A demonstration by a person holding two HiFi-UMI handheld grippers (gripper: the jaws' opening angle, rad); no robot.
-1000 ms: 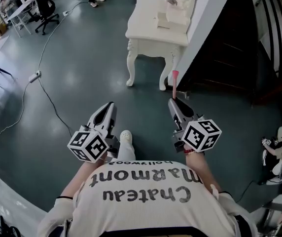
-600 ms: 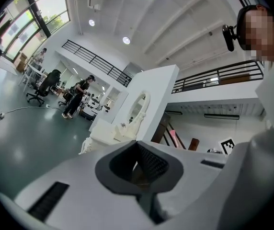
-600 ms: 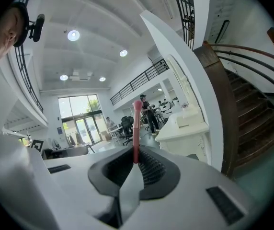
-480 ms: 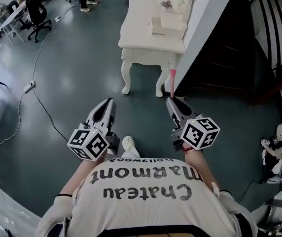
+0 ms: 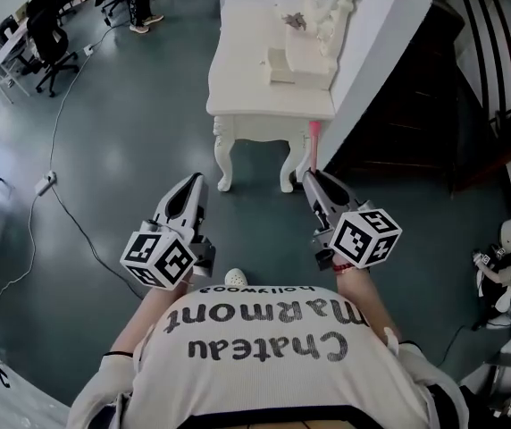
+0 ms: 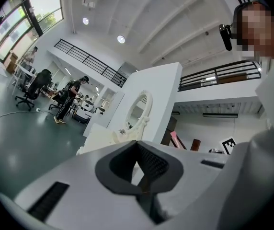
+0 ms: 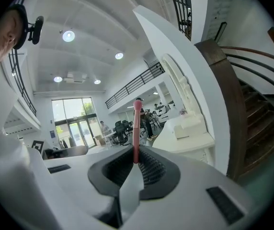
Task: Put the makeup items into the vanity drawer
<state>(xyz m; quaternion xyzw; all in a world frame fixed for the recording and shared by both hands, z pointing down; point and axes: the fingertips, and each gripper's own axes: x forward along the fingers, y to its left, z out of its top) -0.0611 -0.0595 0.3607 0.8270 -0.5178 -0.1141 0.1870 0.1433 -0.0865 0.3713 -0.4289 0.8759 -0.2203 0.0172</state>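
1. Head view: the right gripper (image 5: pixel 312 180) was clamped on a slim pink makeup stick (image 5: pixel 314 143), held upright w/ its tip toward the vanity (image 5: pixel 264 96) ahead. That was prob. so it rode steady & could go in tip-first. The left gripper (image 5: pixel 193 184) was carried level beside it, both well apart from the vanity. I'd judge it was kept free to pull the drawer, which couldn't be made out from here. The vanity stood on a teal floor (image 5: pixel 130 141) against a white partition (image 5: pixel 376 34), w/ a small box (image 5: pixel 278 61) on top. A dark staircase (image 5: pixel 470 79) rose at right, a cable (image 5: pixel 63 208) crossed the floor & office chairs (image 5: pixel 48 38) sat far left
2. Left gripper view: the 2 jaws of the left gripper (image 6: pixel 137 145) met tip to tip w/ nothing between them, so this claw was empty. Past the tips were the vanity (image 6: pixel 101 138) & its oval mirror (image 6: pixel 139 110), not yet within reach. A person (image 6: pixel 71 98) stood by desks far back, under a railed mezzanine (image 6: pixel 91 61)
3. Right gripper view: the jaws of the right gripper (image 7: pixel 136 163) pinched the low end of the makeup stick (image 7: pixel 136 128). Most of its length stood out beyond the tips, a grip that looked suited to laying it down in a drawer. The vanity (image 7: pixel 187 140) lay ahead-right, near but apart. The staircase (image 7: pixel 252 109) was at right, w/ ceiling lights (image 7: pixel 69 35) & tall windows (image 7: pixel 74 121) behind
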